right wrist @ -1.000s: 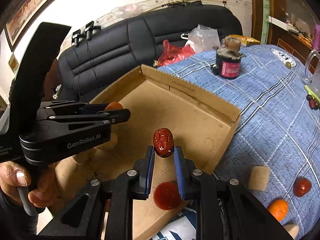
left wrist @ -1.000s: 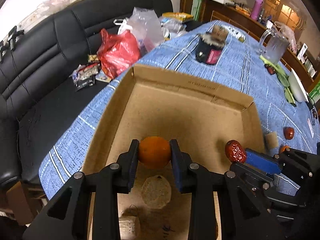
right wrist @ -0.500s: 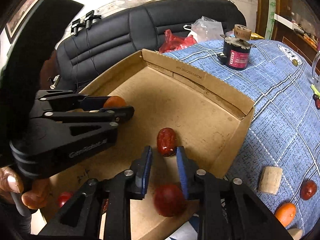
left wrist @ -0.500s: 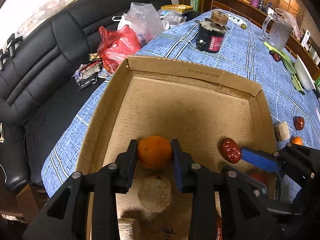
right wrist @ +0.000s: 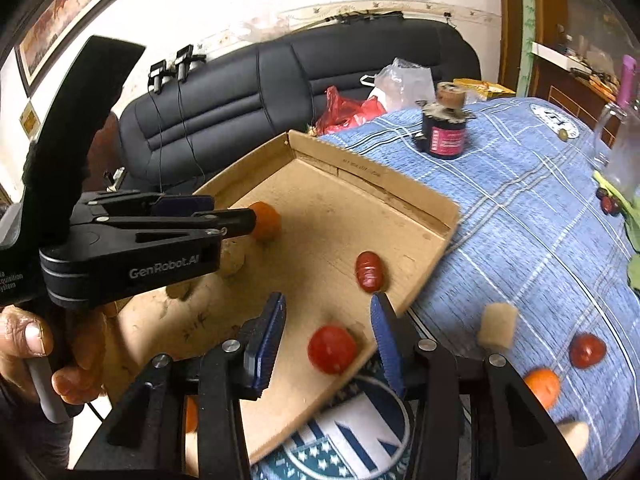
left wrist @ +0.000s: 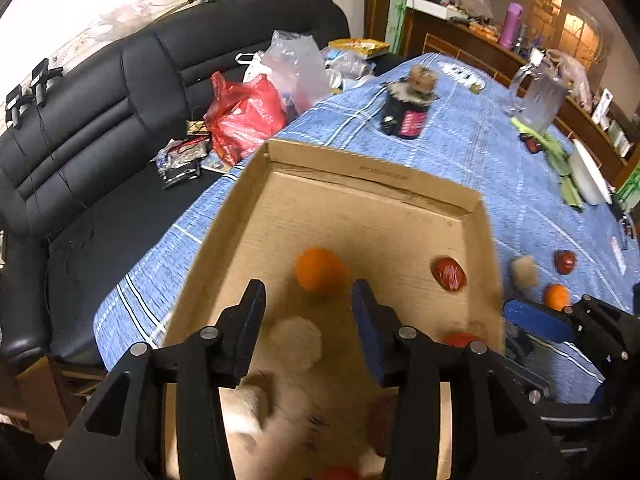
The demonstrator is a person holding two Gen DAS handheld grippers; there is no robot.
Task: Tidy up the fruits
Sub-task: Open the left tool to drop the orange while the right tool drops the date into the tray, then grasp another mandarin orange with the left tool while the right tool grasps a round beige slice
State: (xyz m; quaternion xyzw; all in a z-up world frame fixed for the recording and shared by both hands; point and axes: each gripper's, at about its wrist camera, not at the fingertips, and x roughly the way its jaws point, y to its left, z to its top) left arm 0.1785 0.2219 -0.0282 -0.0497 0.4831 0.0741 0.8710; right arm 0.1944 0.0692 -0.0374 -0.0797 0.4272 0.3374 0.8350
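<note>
Stage: both fruits are let go into the box (left wrist: 352, 168); the drop-off step looks done.
Left gripper (left wrist: 308, 300): fingers opening, about a third apart, holding nothing. The orange (left wrist: 320, 270) lies on the box floor just ahead of the tips, clear of both pads.
Right gripper (right wrist: 328, 316): fingers opening to a similar gap, also empty. The date (right wrist: 370, 271) lies on the cardboard just beyond the tips, near the box's right wall.
Box: a shallow cardboard tray on the blue-clothed counter (right wrist: 520, 200), its near corner over the counter edge.
In the box: the orange, the date, a tomato (right wrist: 331, 349) between the right fingers but below them and untouched, plus pale lumps (left wrist: 296, 342) near the front. More red shows at the front edge in the left view, too blurred to name.
Left outside: an orange fruit (right wrist: 542, 388), a red fruit (right wrist: 587, 351) and a pale block (right wrist: 498, 326) sit on the cloth to the right of the box. A small dark-red fruit (right wrist: 608, 202) lies farther off by the glass jug (left wrist: 540, 96).
Progress: I judge it well past halfway; several pieces are boxed, at least two fruits remain on the cloth.
Next: probably the right gripper goes for the nearby orange or red fruit.
Risk: round fruit may roll on the cloth when nudged.
</note>
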